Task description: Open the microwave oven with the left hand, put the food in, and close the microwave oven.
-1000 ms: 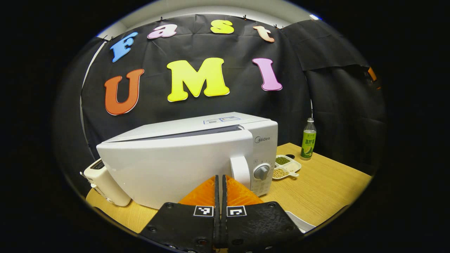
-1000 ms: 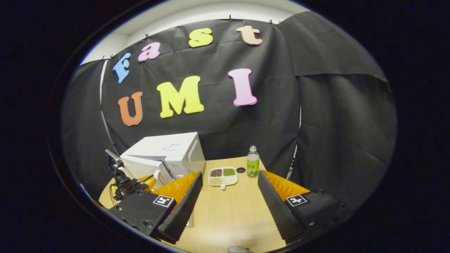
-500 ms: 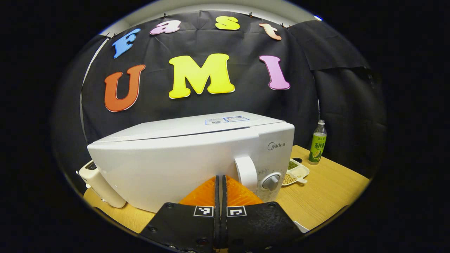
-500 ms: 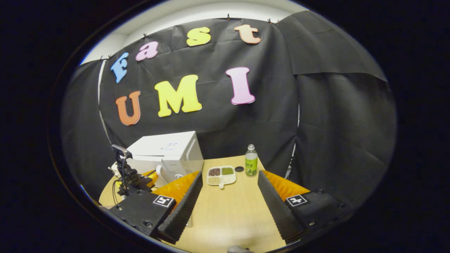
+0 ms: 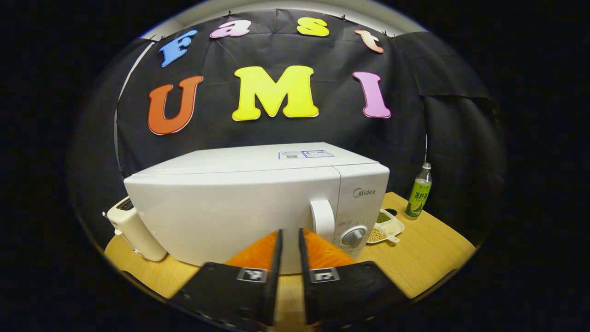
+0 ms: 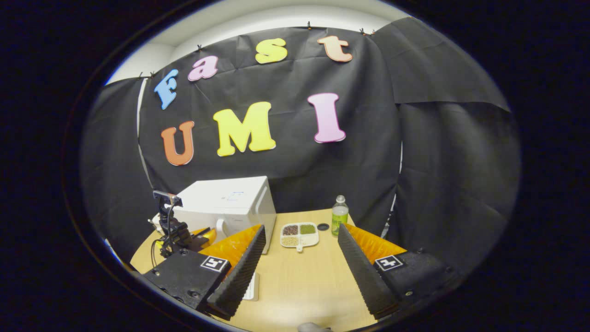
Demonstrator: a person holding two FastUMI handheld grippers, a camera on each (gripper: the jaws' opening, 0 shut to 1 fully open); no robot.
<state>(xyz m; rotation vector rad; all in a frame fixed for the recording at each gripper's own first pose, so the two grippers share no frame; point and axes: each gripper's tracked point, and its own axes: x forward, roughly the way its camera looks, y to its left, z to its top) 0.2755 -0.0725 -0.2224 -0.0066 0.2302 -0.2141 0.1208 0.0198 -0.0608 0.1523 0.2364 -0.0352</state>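
Observation:
The white microwave [image 5: 239, 203] stands on the wooden table [image 5: 428, 249] with its door flush against the body. Its handle [image 5: 321, 220] and round knob [image 5: 354, 237] are just past my left gripper [image 5: 289, 235], whose fingers stand a narrow gap apart with nothing between them. In the right gripper view the microwave [image 6: 230, 203] sits at the left, with the left gripper [image 6: 205, 234] in front of its door. My right gripper [image 6: 302, 227] hangs wide open and empty over the table. A white divided dish of beans [image 6: 299, 234] lies beyond it.
A green-labelled bottle [image 6: 339, 215] and a small dark cap [image 6: 323, 226] stand behind the dish. A cream appliance [image 5: 133, 230] sits at the microwave's left. A flat white object [image 6: 252, 286] lies beside my right gripper's left finger. Black cloth walls surround the table.
The microwave door swung from ajar to flush with the body. My left gripper's fingers went from pressed together to slightly parted. The right gripper barely moved.

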